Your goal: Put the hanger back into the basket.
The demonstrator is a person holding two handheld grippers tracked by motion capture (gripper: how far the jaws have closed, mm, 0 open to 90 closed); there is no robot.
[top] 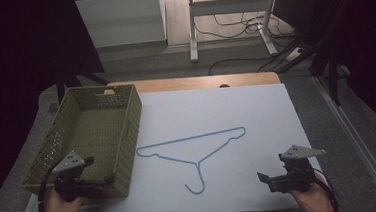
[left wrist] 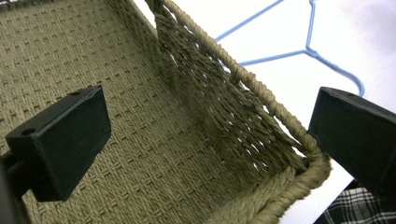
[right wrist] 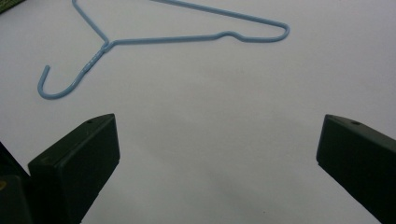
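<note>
Nothing grasped yet: our left tongs (top: 108, 178) and right tongs (top: 262, 177) gape apart; next, presumably, reach the hanger (top: 197, 149) beside the basket (top: 132, 115).

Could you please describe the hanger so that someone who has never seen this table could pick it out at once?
On the white table top, look right of the woven olive basket at the left edge. The hanger lies flat in the middle, its hook toward the person. It is thin light-blue wire, the only blue thing there, apart from the basket.
</note>
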